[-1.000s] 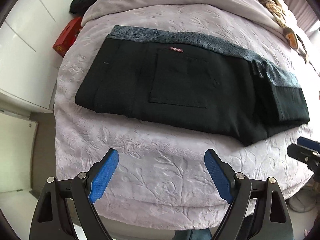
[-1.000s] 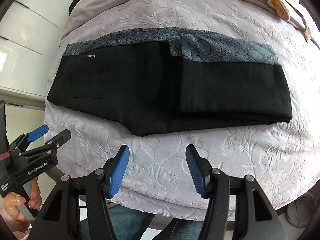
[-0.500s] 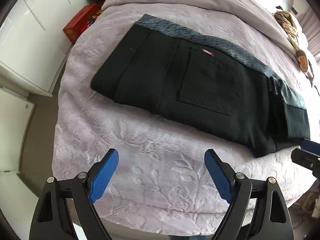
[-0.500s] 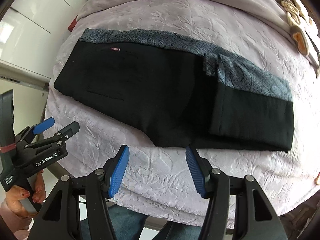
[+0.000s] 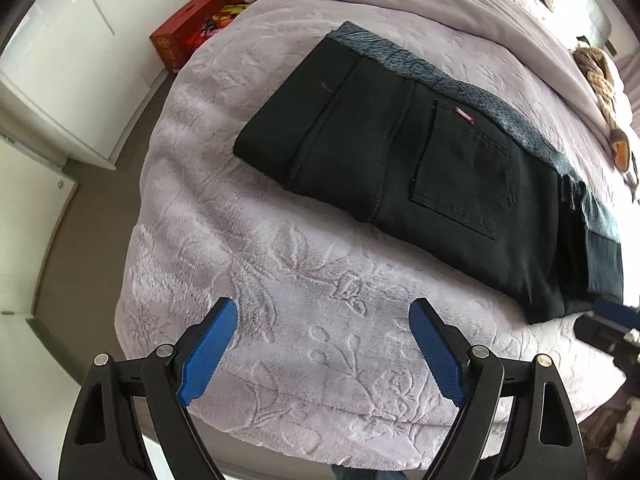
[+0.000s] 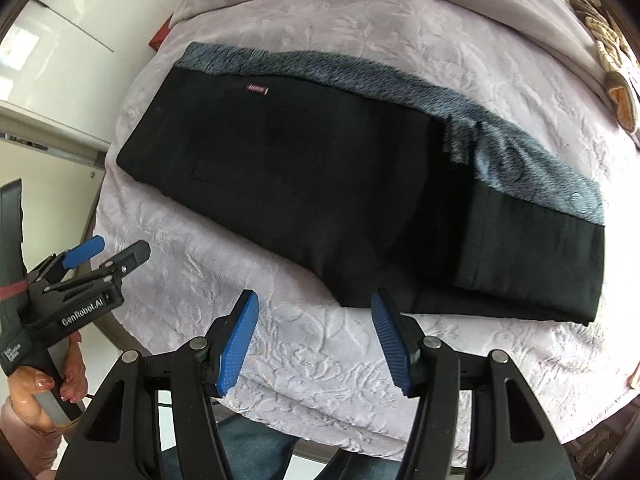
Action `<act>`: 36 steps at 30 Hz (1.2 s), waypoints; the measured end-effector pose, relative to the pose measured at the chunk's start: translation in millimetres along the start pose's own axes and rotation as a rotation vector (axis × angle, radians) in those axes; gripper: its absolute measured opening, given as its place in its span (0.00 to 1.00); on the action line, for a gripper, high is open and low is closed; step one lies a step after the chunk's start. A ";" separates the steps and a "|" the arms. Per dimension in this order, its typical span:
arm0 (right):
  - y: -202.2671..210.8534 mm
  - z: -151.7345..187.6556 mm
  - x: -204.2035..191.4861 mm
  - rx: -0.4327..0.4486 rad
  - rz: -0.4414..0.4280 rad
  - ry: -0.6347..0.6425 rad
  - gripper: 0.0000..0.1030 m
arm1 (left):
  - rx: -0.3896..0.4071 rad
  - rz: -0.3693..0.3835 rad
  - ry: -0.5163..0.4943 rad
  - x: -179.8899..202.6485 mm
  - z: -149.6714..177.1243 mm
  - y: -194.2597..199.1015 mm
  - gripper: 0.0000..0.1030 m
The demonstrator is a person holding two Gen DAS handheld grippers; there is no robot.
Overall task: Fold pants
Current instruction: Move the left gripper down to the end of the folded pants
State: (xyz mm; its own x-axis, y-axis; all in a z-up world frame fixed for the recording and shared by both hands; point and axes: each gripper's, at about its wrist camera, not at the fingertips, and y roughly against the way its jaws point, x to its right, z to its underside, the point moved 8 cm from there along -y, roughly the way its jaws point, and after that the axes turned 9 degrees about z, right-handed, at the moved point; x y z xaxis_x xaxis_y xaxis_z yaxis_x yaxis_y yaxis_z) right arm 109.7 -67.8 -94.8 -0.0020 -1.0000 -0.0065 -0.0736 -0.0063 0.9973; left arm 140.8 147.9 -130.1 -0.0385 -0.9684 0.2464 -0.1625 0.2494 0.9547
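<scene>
Black clamp frames, blue ribbed fingers [image 5: 208, 350]

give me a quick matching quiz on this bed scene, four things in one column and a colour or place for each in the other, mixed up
Things:
1. pants
2. box
3. blanket
4. left tool

Descriptions:
A. red, on the floor beside the bed
B. pale lilac with a raised leaf pattern
C. black, lying folded on the bed
D. open above bare blanket, holding nothing

Pairs: 1-C, 2-A, 3-B, 4-D
</scene>
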 end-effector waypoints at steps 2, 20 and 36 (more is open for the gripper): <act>-4.7 4.3 -3.7 -0.006 -0.005 0.007 0.61 | 0.003 0.028 0.029 -7.1 -1.3 -2.6 0.86; -22.7 11.3 3.9 -0.047 -0.023 0.009 0.61 | 0.078 0.489 0.220 -15.2 -51.4 -37.2 0.86; -0.7 -3.8 34.8 0.018 -0.066 -0.018 0.61 | 0.187 0.435 0.133 31.7 -88.7 -25.2 0.86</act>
State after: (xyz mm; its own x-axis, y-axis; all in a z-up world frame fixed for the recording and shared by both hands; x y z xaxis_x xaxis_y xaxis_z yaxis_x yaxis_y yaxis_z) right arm 113.5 -102.6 -95.5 -0.0145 -0.9972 -0.0736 -0.0918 -0.0719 0.9932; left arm 231.2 111.2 -131.5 -0.0175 -0.7625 0.6468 -0.3337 0.6143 0.7151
